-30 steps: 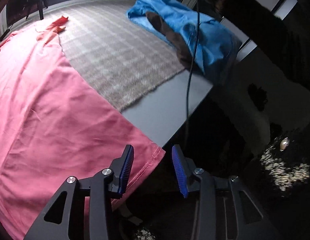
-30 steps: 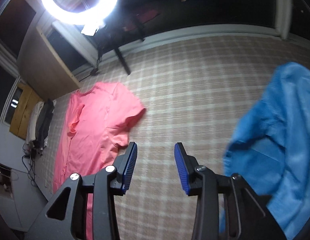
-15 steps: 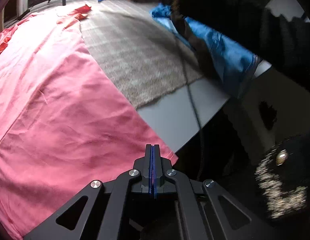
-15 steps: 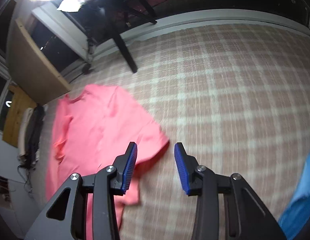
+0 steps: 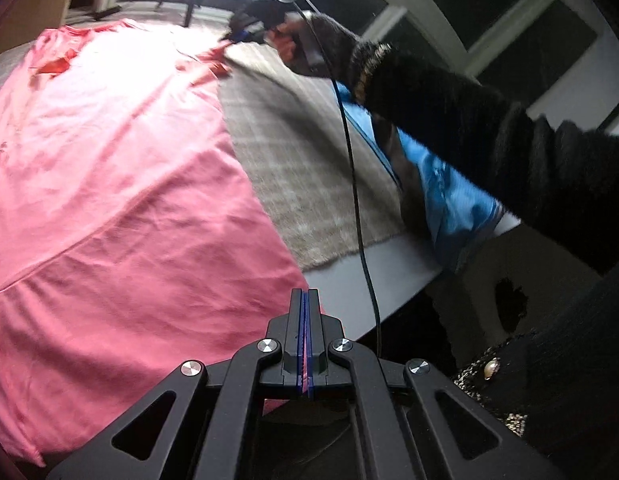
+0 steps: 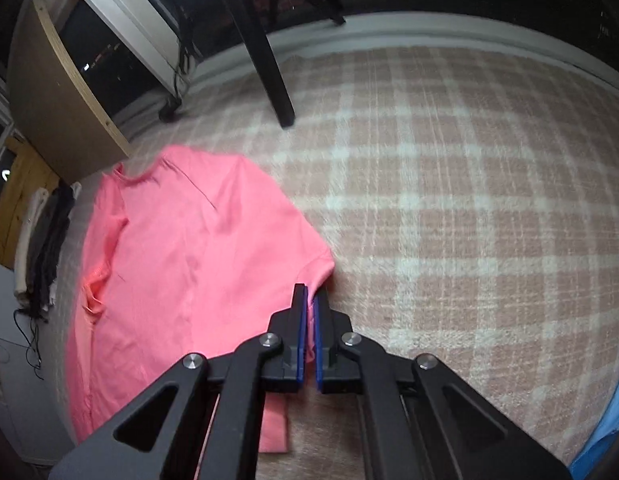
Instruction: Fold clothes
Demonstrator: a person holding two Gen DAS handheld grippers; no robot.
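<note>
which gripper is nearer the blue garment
Left. The left gripper grips the pink shirt's hem at the table edge, beside the blue garment; the right gripper pinches the sleeve farther up the table.

The pink T-shirt (image 5: 121,184) lies spread flat and mostly smooth over the checked beige blanket, its hem end reaching past the blanket's edge toward the front of the table. It is a plain coral-pink knit, short-sleeved, with a few soft creases across the body and a seam line running slantwise low down. Its near hem corner is pinched — so is the edge of one sleeve (image 6: 309,264) at the far end, where the cloth puckers a little. The neckline (image 6: 137,178) lies farthest off, slightly rumpled. A blue garment (image 5: 449,196) sits crumpled at the blanket's side, well apart from the pink one
</note>
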